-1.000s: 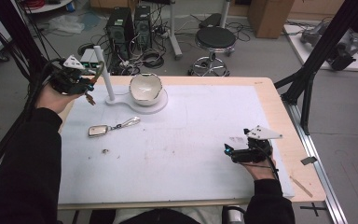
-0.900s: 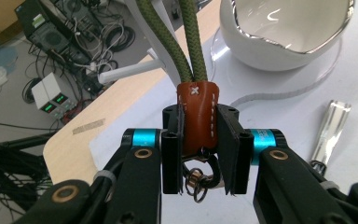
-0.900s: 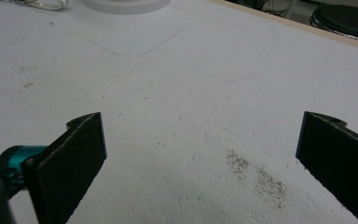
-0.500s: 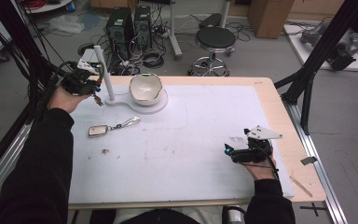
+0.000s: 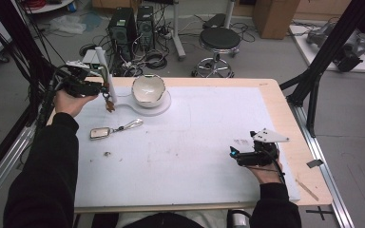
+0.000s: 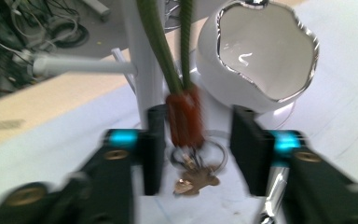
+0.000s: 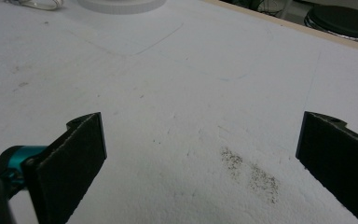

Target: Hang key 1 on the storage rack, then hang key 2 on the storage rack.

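Note:
A green cord (image 6: 165, 51) hangs down beside the white stand post (image 6: 137, 56) and ends in a red-brown clasp (image 6: 185, 121) with a ring of small keys (image 6: 193, 179) just above the mat. My left gripper (image 6: 198, 140) has just been opening. The clasp hangs between its jaws, close to the left one, and the right jaw stands clear of it. From above, the left gripper (image 5: 92, 88) is at the post (image 5: 105, 71), with the keys (image 5: 109, 105) dangling below. My right gripper (image 7: 200, 154) rests open over bare mat at the front right (image 5: 252, 156).
A white bowl with a silver rim (image 5: 148, 89) sits on a round base right of the stand. A silver key fob with a ring (image 5: 100, 133) lies on the white mat (image 5: 195, 123). A short peg (image 6: 81, 65) sticks out of the post.
The left hand has moved right and slightly down to the stand post with the keys. Its jaws have parted off the clasp. The right hand has stayed in place.

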Available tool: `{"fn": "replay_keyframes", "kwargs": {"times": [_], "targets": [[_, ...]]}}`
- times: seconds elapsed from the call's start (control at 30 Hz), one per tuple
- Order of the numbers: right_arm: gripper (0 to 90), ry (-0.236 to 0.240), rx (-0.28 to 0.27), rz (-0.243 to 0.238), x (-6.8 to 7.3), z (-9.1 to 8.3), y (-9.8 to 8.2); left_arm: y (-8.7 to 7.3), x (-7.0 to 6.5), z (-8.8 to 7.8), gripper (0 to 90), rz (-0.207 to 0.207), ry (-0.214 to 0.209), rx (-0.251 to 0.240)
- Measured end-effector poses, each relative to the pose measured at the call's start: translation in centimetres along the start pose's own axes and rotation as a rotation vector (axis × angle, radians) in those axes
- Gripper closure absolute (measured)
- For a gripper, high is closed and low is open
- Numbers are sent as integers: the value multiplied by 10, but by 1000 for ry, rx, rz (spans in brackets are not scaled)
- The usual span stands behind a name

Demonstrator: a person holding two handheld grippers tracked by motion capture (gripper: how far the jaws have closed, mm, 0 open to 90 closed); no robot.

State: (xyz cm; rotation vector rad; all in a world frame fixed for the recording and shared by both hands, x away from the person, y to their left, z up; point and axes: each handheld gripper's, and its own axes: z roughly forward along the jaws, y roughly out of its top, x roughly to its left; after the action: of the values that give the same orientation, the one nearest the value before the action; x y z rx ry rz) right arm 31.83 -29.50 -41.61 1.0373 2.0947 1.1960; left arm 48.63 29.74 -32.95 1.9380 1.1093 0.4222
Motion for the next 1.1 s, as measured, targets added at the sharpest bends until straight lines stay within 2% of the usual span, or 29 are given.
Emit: {"fn": "replay_keyframes", "kwargs": {"times": [0.07, 0.2, 0.27, 0.4, 0.47, 0.6, 0.77, 0.93, 1.1], "targets": [[7, 2, -4, 1, 0, -1, 0, -4, 5, -3, 422, -42, -27, -18], [6, 1, 1, 2, 0, 0, 0, -7, 5, -6, 190, -38, -7, -17], [6, 0, 6, -1, 0, 1, 0, -9, 4, -8, 128, -36, 8, -24], [7, 0, 2, 1, 0, 0, 0, -13, 3, -13, 66, -28, 14, -53], [7, 3, 0, 9, 0, 0, 0, -14, 2, -15, 64, -25, 9, -65], [6, 5, -1, 9, 0, 0, 0, -19, -4, -21, 64, 11, -5, -102], [7, 4, -2, 10, 0, 0, 0, -21, -9, -25, 64, 36, -24, -85], [6, 0, -4, 2, 0, 0, 0, -25, -14, -30, 64, 50, -29, -107], [6, -2, -2, 3, 0, 0, 0, -32, -16, -32, 64, 67, -36, -100]]}}
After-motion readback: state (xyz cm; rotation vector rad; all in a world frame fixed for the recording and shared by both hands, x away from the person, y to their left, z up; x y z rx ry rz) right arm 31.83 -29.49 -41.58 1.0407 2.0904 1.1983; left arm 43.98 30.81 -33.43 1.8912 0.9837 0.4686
